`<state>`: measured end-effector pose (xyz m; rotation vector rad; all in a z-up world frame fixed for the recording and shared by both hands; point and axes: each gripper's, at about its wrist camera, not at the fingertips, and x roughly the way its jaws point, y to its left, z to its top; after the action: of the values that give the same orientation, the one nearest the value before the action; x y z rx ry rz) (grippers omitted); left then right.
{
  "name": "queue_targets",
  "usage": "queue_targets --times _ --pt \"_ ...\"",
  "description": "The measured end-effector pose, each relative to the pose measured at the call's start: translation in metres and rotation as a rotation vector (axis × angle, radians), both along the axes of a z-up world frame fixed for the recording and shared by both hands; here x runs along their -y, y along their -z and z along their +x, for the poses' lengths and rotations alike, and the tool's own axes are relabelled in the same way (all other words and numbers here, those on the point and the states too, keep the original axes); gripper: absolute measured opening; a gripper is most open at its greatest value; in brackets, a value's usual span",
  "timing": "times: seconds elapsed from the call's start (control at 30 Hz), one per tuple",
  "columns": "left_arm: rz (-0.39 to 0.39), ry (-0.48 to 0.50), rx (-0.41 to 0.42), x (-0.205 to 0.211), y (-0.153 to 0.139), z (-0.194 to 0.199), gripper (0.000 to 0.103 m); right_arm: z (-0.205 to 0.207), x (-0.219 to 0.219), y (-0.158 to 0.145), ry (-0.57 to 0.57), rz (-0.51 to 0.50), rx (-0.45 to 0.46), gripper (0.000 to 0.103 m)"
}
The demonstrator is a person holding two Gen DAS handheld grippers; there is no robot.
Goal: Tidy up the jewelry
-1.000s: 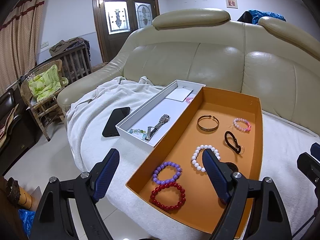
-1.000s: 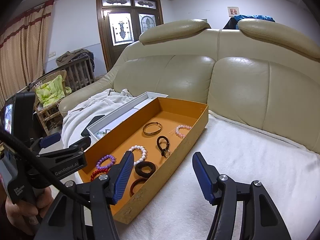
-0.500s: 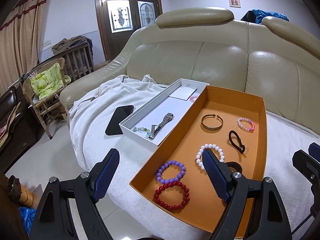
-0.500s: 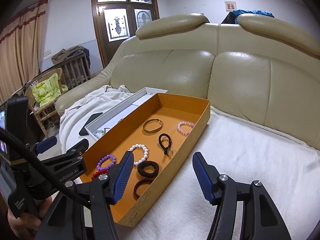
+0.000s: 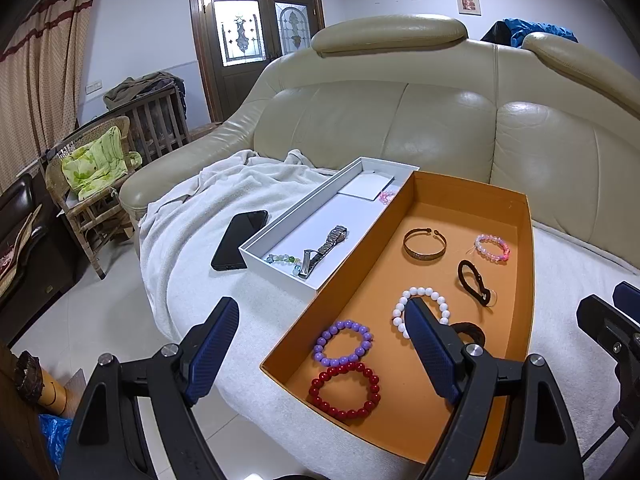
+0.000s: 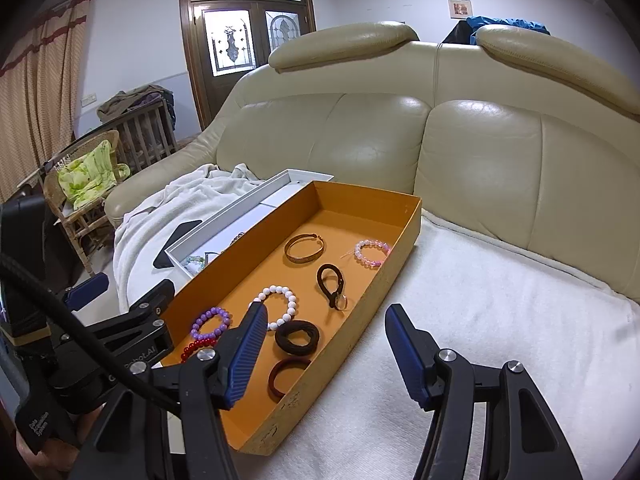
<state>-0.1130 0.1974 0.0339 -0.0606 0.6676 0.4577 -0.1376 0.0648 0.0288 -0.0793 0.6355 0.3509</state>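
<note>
We hold the left hand-held gripper (image 5: pixel 320 344) with its blue pads spread wide and nothing between them, poised over the near end of the orange tray (image 5: pixel 524 280); the right hand-held gripper (image 6: pixel 326 340) is also parted, somewhat less wide, empty, straddling the tray's right wall. The tray lies on a white blanket (image 5: pixel 200 240) spread over a beige sofa (image 5: pixel 400 120), and in the left view we read its contents by the clock from the tray's middle: the red bead bracelet (image 5: pixel 345 390) at 7 o'clock nearest us, the purple bead bracelet (image 5: pixel 344 342) just beyond it and touching, the white bead bracelet (image 5: pixel 424 304) near the centre and partly behind our right pad, a dark hair tie (image 5: pixel 474 330) at 5 o'clock, the black cord loop (image 5: pixel 476 282) at 3 o'clock, the pink bead bracelet (image 5: pixel 491 246) at 1 o'clock, and the bronze cuff bangle (image 5: pixel 424 243) at 12 o'clock. Against the tray's left wall sits a white box (image 5: pixel 280 236) holding a metal watch (image 5: pixel 324 250) and a green bead strand (image 5: pixel 285 259). A black phone (image 5: pixel 240 246) lies on the blanket just left of the box. In the right view a reddish-brown band (image 6: pixel 286 374) rests at the tray's near end, just beside the dark hair tie
</note>
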Motion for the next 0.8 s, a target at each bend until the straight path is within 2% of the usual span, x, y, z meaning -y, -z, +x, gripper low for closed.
queue_targets --times 0.8 --pt "-0.001 -0.003 0.004 -0.0014 -0.0009 -0.0002 0.085 -0.0001 -0.0014 0.0000 0.007 0.003 0.000 0.065"
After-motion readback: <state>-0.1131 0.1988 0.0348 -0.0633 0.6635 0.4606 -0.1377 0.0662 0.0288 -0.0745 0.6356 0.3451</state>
